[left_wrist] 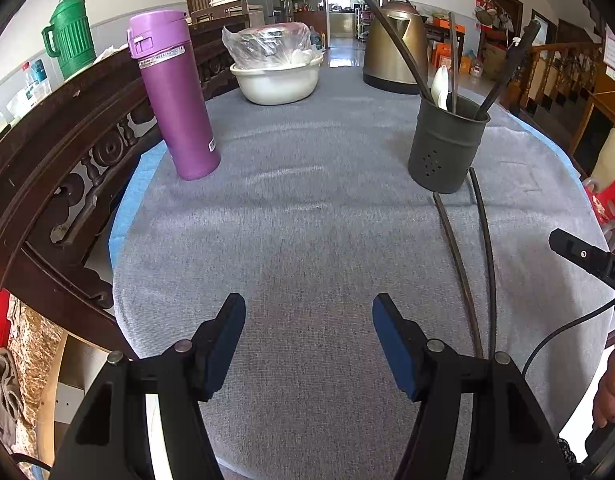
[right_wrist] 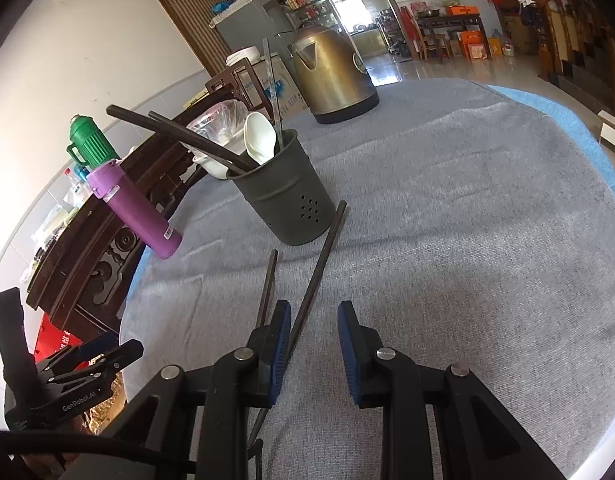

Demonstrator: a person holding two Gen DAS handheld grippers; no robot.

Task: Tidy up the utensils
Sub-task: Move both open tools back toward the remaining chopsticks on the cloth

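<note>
Two dark chopsticks (left_wrist: 459, 272) lie side by side on the grey cloth, pointing at a dark grey utensil holder (left_wrist: 447, 144). The holder (right_wrist: 283, 200) stands upright with a white spoon (right_wrist: 261, 140) and several dark chopsticks in it. My left gripper (left_wrist: 309, 312) hangs open over bare cloth, left of the loose pair. My right gripper (right_wrist: 314, 316) is narrowly open over the pair. The longer chopstick (right_wrist: 319, 264) runs between its fingers close to the left pad, and the right pad is clear of it. The shorter chopstick (right_wrist: 269, 280) passes outside the left finger.
A purple flask (left_wrist: 175, 96) stands at the table's left edge by a carved dark wooden rail (left_wrist: 67, 168). A white basin (left_wrist: 277, 80) with a plastic bag and a bronze kettle (left_wrist: 395, 48) stand at the far end. A blue cloth edge (right_wrist: 567, 120) borders the grey one.
</note>
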